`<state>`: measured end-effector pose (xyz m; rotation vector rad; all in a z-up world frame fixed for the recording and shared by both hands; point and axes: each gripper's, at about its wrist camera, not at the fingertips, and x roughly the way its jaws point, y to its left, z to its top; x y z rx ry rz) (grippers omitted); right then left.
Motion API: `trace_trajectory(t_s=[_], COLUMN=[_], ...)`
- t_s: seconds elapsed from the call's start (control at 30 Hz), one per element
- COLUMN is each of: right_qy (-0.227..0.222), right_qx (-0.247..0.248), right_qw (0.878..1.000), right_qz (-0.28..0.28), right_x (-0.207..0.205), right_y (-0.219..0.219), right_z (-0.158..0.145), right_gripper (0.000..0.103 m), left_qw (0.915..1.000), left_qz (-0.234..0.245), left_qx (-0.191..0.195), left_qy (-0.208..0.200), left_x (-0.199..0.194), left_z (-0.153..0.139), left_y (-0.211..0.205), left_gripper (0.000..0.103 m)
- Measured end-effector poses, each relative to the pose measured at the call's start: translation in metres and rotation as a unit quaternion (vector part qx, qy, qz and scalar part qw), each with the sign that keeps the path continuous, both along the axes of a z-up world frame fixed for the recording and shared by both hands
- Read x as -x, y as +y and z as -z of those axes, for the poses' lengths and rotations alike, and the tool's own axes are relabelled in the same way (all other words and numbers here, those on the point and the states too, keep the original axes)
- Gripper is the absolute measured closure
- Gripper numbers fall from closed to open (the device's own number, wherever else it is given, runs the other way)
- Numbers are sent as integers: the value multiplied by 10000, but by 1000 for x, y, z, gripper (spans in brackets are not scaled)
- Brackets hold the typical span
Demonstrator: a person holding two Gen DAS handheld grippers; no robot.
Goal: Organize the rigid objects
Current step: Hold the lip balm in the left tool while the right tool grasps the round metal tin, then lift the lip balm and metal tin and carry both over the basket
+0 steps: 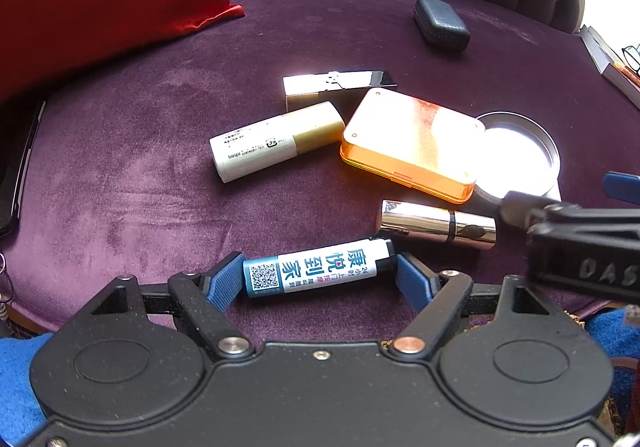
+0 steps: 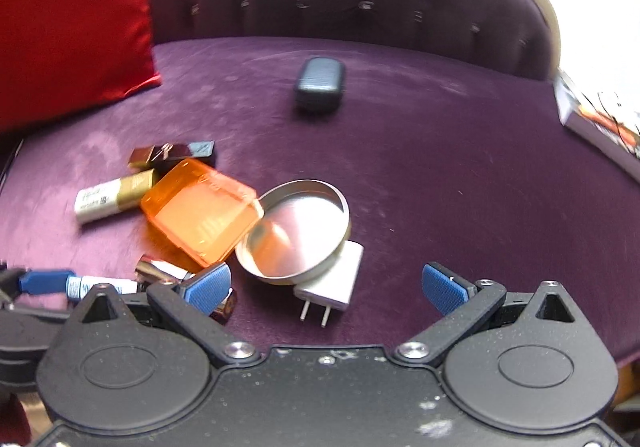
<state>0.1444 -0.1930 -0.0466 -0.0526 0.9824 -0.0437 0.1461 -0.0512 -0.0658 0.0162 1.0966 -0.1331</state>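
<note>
The left gripper (image 1: 320,273) is pinching the lighter (image 1: 318,271) end to end near the seat's (image 1: 140,175) front edge; the right gripper (image 2: 326,285), spread, is nearing the charger (image 2: 332,279).

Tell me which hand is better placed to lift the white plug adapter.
Probably the right. Its open tongs hang just above the white plug adapter, nothing between them. The left tongs are closed lengthwise on the blue-and-white lighter.

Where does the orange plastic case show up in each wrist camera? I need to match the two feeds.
Left wrist: orange plastic case sits right of centre, its right corner over the round metal tin.
Right wrist: the case sits left of centre, overlapping the tin's left rim.
Shared landmark: the dark case lying alone farther back on the purple seat.
</note>
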Motion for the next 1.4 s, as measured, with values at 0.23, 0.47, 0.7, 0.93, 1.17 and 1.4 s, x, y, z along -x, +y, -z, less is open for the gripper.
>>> trace_trajectory(t_s=[0.23,0.47,0.7,0.93,1.17,1.4], right_qy=[-8,169,201,-108,-433,-565], right_qx=[682,957,454,310,-3,-375], right_qw=[9964,9924,9962,9990,9991,9975], right_qz=[-505,-753,-712,-297,28,182], right_x=[-21,-43,-49,-43,-21,27], right_y=[24,31,26,19,10,7], right_z=[12,29,26,9,-28,-59], right_gripper=[0,1,27,26,26,26], left_qw=[9999,9998,9996,9993,9990,9975], left_qz=[-28,-74,-99,-174,-168,-108], left_qx=[100,200,275,318,274,300], left_qy=[33,57,63,-18,-307,-631], left_x=[-3,-6,-7,-4,8,39], left_z=[1,0,-1,-7,-31,-70], left_y=[4,7,10,15,18,25], left_gripper=[26,26,27,27,27,27])
